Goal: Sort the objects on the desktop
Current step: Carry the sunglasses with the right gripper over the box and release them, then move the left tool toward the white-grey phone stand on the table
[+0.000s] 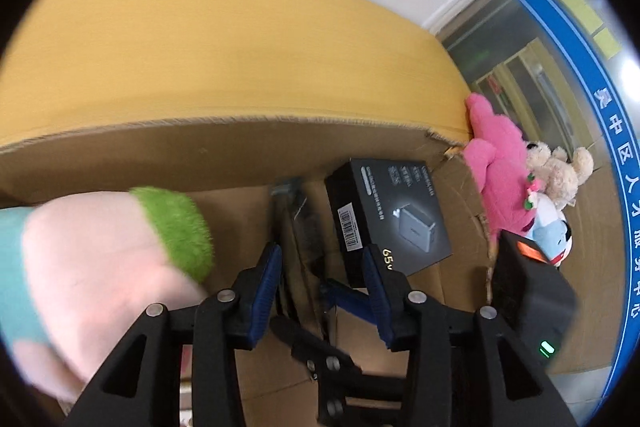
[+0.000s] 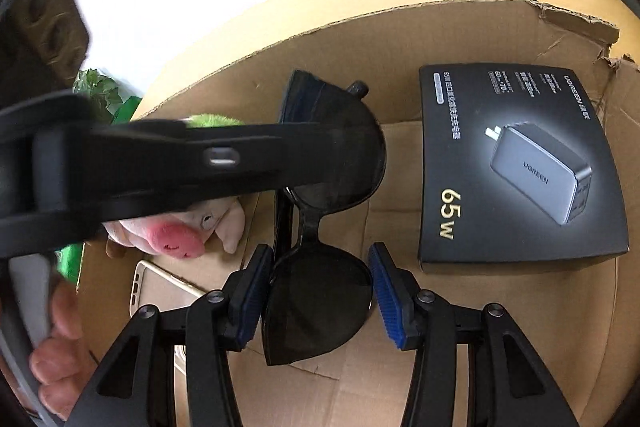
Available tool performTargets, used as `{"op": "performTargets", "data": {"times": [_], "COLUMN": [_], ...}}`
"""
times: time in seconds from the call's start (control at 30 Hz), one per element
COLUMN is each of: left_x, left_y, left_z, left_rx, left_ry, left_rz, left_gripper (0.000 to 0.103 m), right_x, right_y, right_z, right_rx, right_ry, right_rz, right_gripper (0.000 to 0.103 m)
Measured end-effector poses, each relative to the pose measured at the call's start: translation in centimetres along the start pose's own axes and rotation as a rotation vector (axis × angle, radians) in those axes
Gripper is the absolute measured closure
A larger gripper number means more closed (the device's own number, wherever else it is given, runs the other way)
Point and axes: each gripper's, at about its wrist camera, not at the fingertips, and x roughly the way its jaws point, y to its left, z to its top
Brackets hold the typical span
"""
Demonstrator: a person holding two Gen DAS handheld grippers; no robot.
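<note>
Black sunglasses (image 2: 316,307) hang in my right gripper (image 2: 318,255), its blue pads shut on the lower lens, inside an open cardboard box (image 2: 400,39). A black charger box (image 2: 520,163) marked 65W lies flat on the box floor to the right. My left gripper (image 1: 322,255) stands open over the box floor with nothing pressed between its pads. A pink plush pig (image 1: 104,267) with a green tuft lies just to its left, and the charger box (image 1: 388,215) sits beside its right pad. One black finger (image 2: 240,159) of the left tool crosses the right wrist view over the upper lens.
A gold phone (image 2: 160,291) lies on the box floor near the pig (image 2: 180,231). The box stands on a yellow table (image 1: 240,47). Outside its right wall are a pink plush (image 1: 496,163), a beige bear (image 1: 560,167) and a blue-white toy (image 1: 552,231). A hand (image 2: 60,327) grips the left tool.
</note>
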Motion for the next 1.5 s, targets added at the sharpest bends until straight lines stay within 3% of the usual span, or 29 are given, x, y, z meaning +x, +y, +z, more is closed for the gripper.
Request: {"op": "performTargets", "data": {"times": [0.07, 0.2, 0.27, 0.37, 0.53, 0.7, 0.77, 0.9, 1.07, 1.3, 1.5], "left_x": [-1.9, -6.7, -10.0, -14.7, -20.9, -22.8, -23.0, -22.9, -22.6, -21.4, -19.1], "left_y": [-0.1, -0.3, -0.6, -1.5, -4.5, -6.7, -7.0, -7.0, -5.6, -2.9, 1.3], "left_z": [-0.6, -2.7, -4.4, -7.5, -14.7, -21.7, -23.9, -27.2, -29.8, -32.3, -34.1], "left_rx": [0.01, 0.046, 0.07, 0.102, 0.197, 0.254, 0.266, 0.278, 0.256, 0.228, 0.151], "left_ry": [-0.045, -0.138, -0.203, -0.304, -0.486, -0.6, -0.631, -0.62, -0.562, -0.511, -0.404], "left_rz": [0.025, 0.068, 0.079, 0.082, 0.182, 0.301, 0.315, 0.315, 0.289, 0.306, 0.32], "left_gripper": [0.052, 0.051, 0.051, 0.043, 0.024, 0.023, 0.023, 0.023, 0.023, 0.023, 0.023], "right_x": [0.1, -0.4, -1.7, -5.7, -14.7, -21.7, -23.7, -26.1, -26.0, -23.5, -18.3], "right_y": [0.0, -0.1, 0.4, 2.7, 7.8, 11.5, 12.9, 13.7, 15.1, 15.8, 16.5], "right_z": [0.0, -0.4, -0.9, -2.4, -6.1, -11.8, -14.3, -17.9, -20.7, -22.3, -25.0], "right_rx": [-0.005, 0.008, -0.006, -0.069, -0.184, -0.304, -0.314, -0.308, -0.339, -0.355, -0.38], "right_ry": [-0.004, -0.037, -0.069, -0.144, -0.274, -0.381, -0.424, -0.476, -0.463, -0.429, -0.304], "right_rz": [0.001, 0.0, -0.008, -0.025, -0.068, -0.161, -0.186, -0.212, -0.21, -0.193, -0.118], "right_gripper": [0.052, 0.047, 0.035, 0.024, 0.0, 0.0, 0.0, 0.0, 0.0, 0.0, 0.0]}}
